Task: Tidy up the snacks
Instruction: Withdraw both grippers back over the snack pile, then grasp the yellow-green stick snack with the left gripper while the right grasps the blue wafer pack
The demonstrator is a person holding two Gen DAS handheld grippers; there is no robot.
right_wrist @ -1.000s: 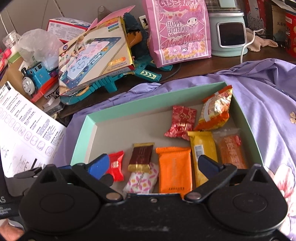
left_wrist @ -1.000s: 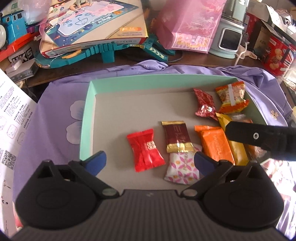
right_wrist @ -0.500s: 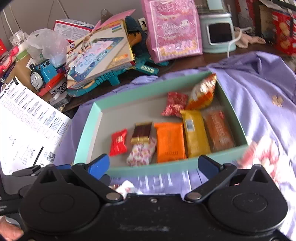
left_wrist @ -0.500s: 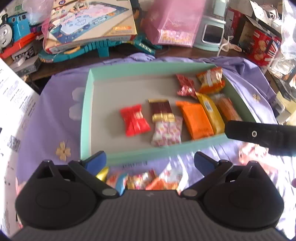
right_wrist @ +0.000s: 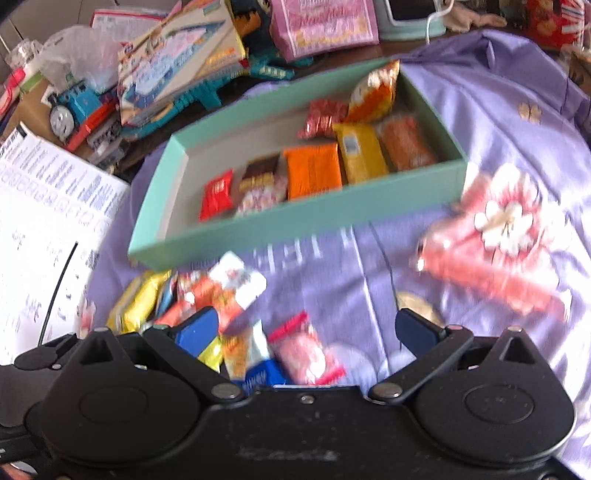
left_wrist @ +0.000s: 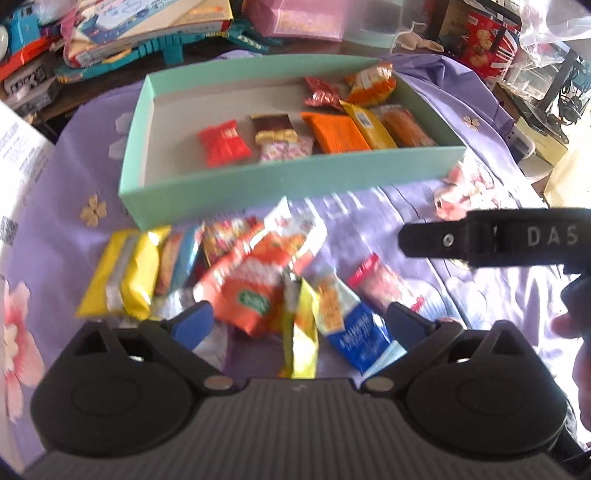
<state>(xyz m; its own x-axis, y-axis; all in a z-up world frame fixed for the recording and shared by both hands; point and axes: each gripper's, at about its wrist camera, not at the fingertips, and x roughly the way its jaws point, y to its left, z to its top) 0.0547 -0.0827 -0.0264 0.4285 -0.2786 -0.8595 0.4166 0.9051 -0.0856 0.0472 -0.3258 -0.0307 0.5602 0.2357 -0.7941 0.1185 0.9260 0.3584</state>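
Note:
A mint-green box on the purple cloth holds several packets, among them a red one and an orange one. In front of it lies a loose pile of snacks: a yellow packet, an orange-red packet, a blue packet and a pink packet. My left gripper hovers over the pile with its jaws closing; packets lie between the fingers, untouched by the pads. My right gripper stands open over the pink packet, and it shows as a black bar in the left wrist view.
A long pink packet lies apart on the cloth at the right. Behind the box are a toy train, a game box and a pink gift bag. A white printed sheet covers the left. A person's hand shows at the right edge.
Both grippers have pulled back from over the box toward the near side, bringing the loose snack pile into view. The left jaws stand slightly narrower.

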